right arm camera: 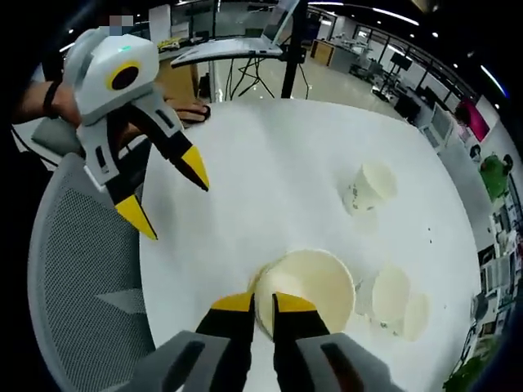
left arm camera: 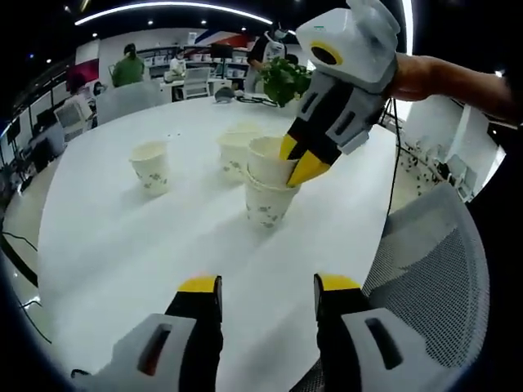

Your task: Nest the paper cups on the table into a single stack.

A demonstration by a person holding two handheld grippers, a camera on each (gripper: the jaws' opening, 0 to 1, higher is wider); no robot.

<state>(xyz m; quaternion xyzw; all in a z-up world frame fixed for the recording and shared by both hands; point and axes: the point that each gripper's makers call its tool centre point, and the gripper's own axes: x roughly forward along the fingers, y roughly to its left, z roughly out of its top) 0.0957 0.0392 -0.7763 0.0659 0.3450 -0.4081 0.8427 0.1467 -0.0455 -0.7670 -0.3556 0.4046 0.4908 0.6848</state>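
A round white bench (left arm camera: 122, 253) is carrying several paper cups in an open office. In the left gripper view, the right gripper (left arm camera: 301, 162) is reaching in from the upper right, its yellow-tipped jaws pinching the rim of an upper cup (left arm camera: 268, 163) that is sitting partly inside a lower cup (left arm camera: 266, 204), both upright. In the right gripper view the same held cup (right arm camera: 306, 286) is showing its open mouth just ahead of the jaws, which are closing on the near wall of its rim. The left gripper (left arm camera: 268, 287) is hanging with its jaws spread apart and holding nothing, near the bench edge and short of the stack; in the right gripper view it (right arm camera: 173, 193) is hovering at the left, above a mesh chair (right arm camera: 73, 269). A lone cup (left arm camera: 151, 166) is standing upright to the left of the stack and well apart from it, and another cup (left arm camera: 233, 149) is waiting just behind the stack. The upper cup's axis is appearing close to upright over the lower one, so pushing straight down looks like what seating needs. The free left gripper seems better placed for the lone cup.
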